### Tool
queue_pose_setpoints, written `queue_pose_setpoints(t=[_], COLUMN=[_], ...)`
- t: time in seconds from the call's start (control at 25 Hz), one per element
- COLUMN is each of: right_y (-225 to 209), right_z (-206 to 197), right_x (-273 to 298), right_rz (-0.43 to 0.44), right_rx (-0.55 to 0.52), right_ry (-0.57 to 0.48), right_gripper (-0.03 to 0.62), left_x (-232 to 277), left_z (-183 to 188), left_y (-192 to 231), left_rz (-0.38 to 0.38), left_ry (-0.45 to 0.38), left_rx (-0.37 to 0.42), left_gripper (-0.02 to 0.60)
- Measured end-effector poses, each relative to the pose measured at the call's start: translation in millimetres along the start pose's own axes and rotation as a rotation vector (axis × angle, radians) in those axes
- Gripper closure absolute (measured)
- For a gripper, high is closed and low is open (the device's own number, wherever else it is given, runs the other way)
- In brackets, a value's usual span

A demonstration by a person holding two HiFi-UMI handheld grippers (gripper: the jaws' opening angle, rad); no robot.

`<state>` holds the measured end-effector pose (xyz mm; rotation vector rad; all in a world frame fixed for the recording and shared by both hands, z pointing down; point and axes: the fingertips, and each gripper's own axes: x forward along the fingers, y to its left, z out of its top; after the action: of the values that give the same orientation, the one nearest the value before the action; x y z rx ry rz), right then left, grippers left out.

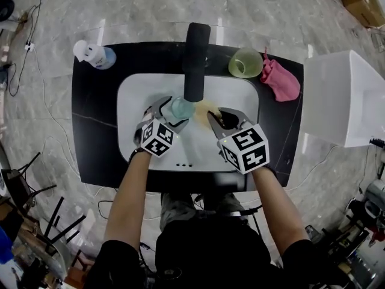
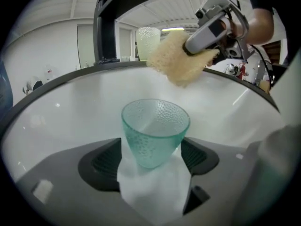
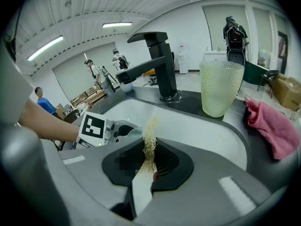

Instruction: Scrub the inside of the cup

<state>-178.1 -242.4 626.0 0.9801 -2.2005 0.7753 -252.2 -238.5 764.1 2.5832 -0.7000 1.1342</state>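
Down in the white sink basin of the black tabletop, just under the black faucet, sits the teal dimpled glass cup. It is mouth-up and seems to stand on the basin floor. The left tool has it between its jaws, but they are spread wide, with a gap on either side of the glass, so nothing is gripping it. The right tool is pinched tight on a straw-coloured fibrous scrubbing sponge, which hangs just beside the cup and above its rim, not inside it.

To my eye this is a pause in the scrubbing: the cup is let go and the sponge is out of it. I can't tell from here whether the inside is clean. If more scrubbing is wanted, the left tool must close on the cup's wall to steady it, since a loose glass would slide or tip. Then the right tool brings the sponge down through the mouth.
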Motion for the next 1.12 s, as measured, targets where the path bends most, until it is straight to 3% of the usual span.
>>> queue_pose_setpoints(t=[0.32,0.64,1.12], right_y=[1,6,40], right_z=[-9,-9,3], right_x=[-6,-21,-43], right_rz=[-0.019,-0.03,0.047], right_rx=[0.005,-0.008,-0.118], right_ry=[0.011,0.01,0.017], right_gripper=[0.551,0.551,0.551], left_x=[10,-5,-56], left_z=[9,11,52], left_y=[-1,-15,-57], left_rz=[-0.021,-0.078,-0.132], left_ry=[-0.042,-0.018,-0.014], left_rx=[-0.016,0.001,0.079], left_gripper=[0.222,0.222,0.222])
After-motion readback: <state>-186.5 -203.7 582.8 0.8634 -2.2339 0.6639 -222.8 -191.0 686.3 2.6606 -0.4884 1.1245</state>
